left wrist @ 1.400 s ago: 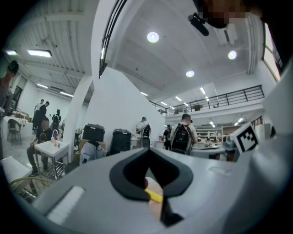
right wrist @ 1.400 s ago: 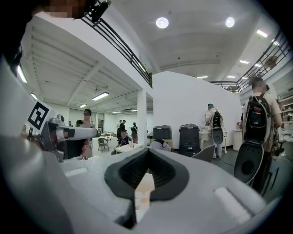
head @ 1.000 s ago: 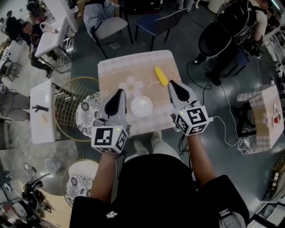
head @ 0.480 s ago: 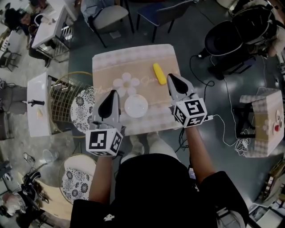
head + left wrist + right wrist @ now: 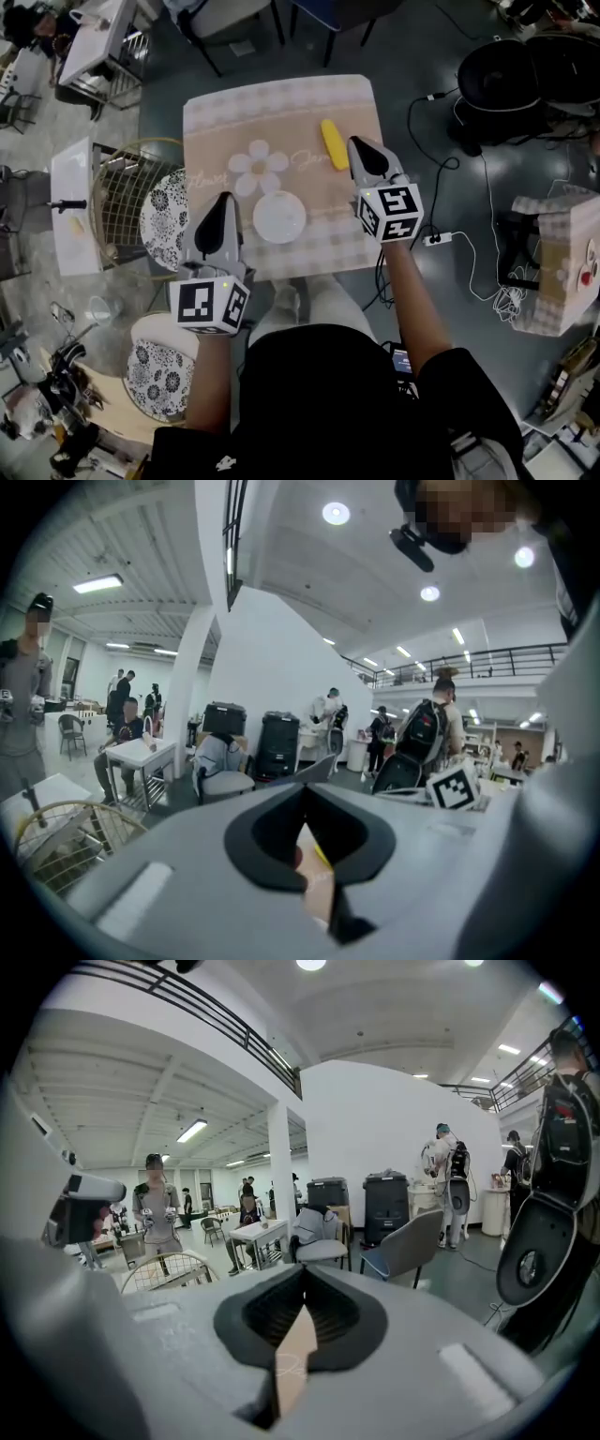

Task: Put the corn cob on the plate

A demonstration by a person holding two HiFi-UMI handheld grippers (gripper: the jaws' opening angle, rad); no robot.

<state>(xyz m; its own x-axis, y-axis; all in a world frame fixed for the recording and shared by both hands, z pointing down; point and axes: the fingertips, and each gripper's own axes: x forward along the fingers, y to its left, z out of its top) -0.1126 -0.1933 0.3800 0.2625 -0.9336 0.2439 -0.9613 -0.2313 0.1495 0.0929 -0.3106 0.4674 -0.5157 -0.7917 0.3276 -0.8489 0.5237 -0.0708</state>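
Observation:
The yellow corn cob [image 5: 333, 143] lies on the small cloth-covered table [image 5: 225, 112], toward its right side. A white plate [image 5: 279, 217] sits near the table's front edge. My right gripper [image 5: 356, 142] is shut and empty, its tip just right of the cob's near end and above the table. My left gripper [image 5: 223, 198] is also shut with nothing in it, hanging left of the plate over the table's front left corner. In the left gripper view its jaws [image 5: 305, 787] meet at the tip. The right gripper view shows the same for the right gripper [image 5: 303, 1275].
A round wire-frame stand [image 5: 122, 202] with a patterned dish [image 5: 164, 230] stands left of the table, with a white side table [image 5: 70, 202] beyond it. Chairs stand behind the table. Cables and a power strip [image 5: 436, 239] lie on the floor at the right. People stand around the hall.
Both grippers have moved forward and down toward the table. The right one's tip now sits beside the corn cob; the left one has sunk beside the plate. Both stayed shut.

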